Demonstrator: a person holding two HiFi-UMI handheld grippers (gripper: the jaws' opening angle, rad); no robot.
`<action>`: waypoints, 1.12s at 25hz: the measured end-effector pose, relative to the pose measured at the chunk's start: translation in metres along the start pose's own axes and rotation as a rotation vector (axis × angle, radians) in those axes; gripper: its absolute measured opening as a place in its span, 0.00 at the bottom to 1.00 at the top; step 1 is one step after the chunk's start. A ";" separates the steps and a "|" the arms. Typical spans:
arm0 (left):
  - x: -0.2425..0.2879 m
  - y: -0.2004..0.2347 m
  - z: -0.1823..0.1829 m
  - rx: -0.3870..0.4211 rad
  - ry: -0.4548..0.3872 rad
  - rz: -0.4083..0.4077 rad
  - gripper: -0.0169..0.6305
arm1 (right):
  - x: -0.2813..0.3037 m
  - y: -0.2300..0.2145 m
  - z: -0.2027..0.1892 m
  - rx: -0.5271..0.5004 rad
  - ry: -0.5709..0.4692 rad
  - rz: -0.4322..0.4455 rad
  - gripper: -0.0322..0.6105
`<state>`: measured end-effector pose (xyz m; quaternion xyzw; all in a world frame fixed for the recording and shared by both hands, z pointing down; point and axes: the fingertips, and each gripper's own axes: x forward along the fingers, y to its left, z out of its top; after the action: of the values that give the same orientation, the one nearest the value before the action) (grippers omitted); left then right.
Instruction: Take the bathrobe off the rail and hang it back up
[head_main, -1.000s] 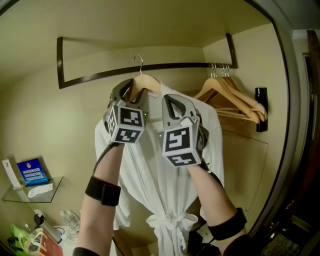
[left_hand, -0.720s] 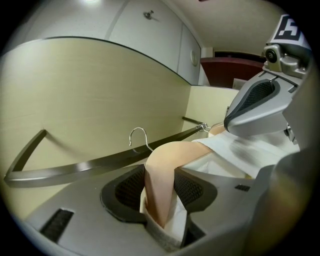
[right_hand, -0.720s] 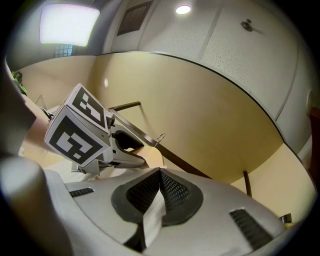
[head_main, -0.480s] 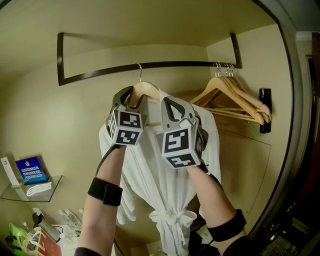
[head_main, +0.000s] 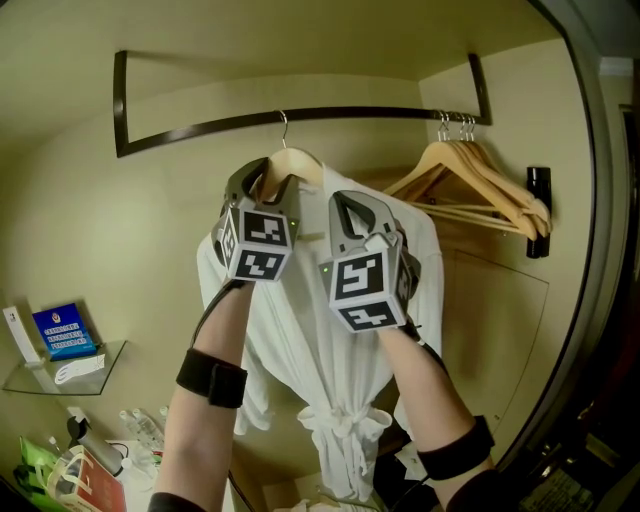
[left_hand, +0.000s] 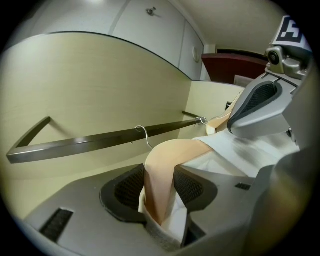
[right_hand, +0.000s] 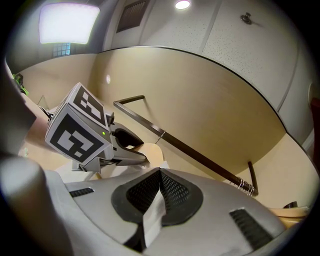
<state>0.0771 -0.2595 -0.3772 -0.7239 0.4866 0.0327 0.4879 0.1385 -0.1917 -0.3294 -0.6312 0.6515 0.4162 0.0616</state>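
My left gripper (head_main: 262, 183) clamps the wooden hanger (head_main: 296, 163) by its shoulder, while my right gripper (head_main: 351, 202), at its 3 o'clock, pinches the bathrobe (head_main: 322, 350) tight.

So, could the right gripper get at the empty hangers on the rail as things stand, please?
Probably not yet: the right gripper is shut on the bathrobe. Otherwise nothing seems to stand between it and the empty hangers.
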 end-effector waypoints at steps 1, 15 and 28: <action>-0.001 0.000 0.000 0.005 0.002 0.003 0.31 | 0.000 0.001 -0.001 0.001 0.002 0.001 0.09; -0.084 -0.019 -0.022 0.024 0.038 0.014 0.21 | -0.025 0.024 -0.027 0.054 0.027 0.072 0.09; -0.281 -0.096 -0.143 -0.391 0.382 -0.023 0.03 | -0.153 0.126 -0.111 0.261 0.193 0.267 0.09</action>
<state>-0.0610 -0.1712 -0.0907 -0.8028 0.5462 -0.0165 0.2385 0.1076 -0.1604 -0.1063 -0.5627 0.7807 0.2705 0.0242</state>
